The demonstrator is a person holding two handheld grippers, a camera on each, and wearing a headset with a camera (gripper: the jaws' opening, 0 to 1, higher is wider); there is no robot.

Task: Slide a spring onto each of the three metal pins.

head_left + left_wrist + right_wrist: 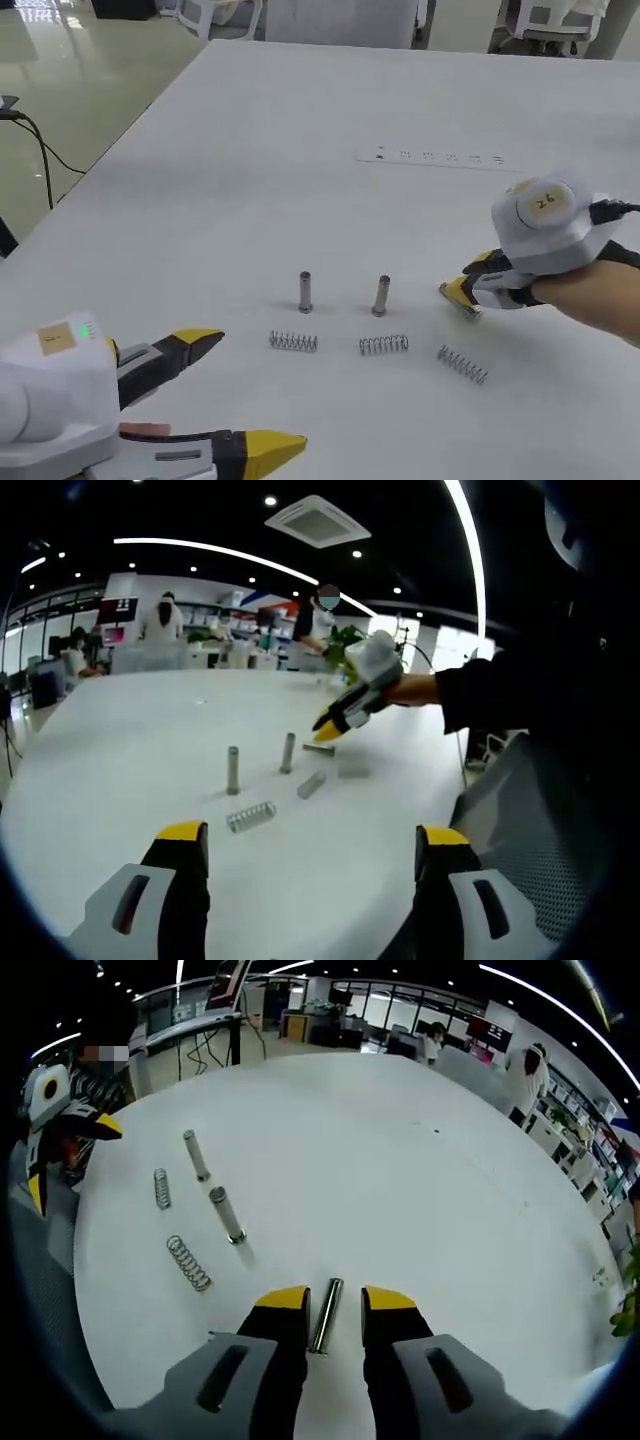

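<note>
Meanwhile, a pin lying on the tabletop is straddled by the right gripper's parted fingers, closure judged next; left gripper held spread.

The table is plain white. The pins are dull silver-grey, the springs a brighter silver. The left gripper and right gripper have white bodies, black jaws and yellow tips (a green light glows on the left one).

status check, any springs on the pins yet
Left gripper open, idle. Right gripper open astride lying pin. Two pins upright, bare; three springs loose on table. Nothing in the way.
</note>
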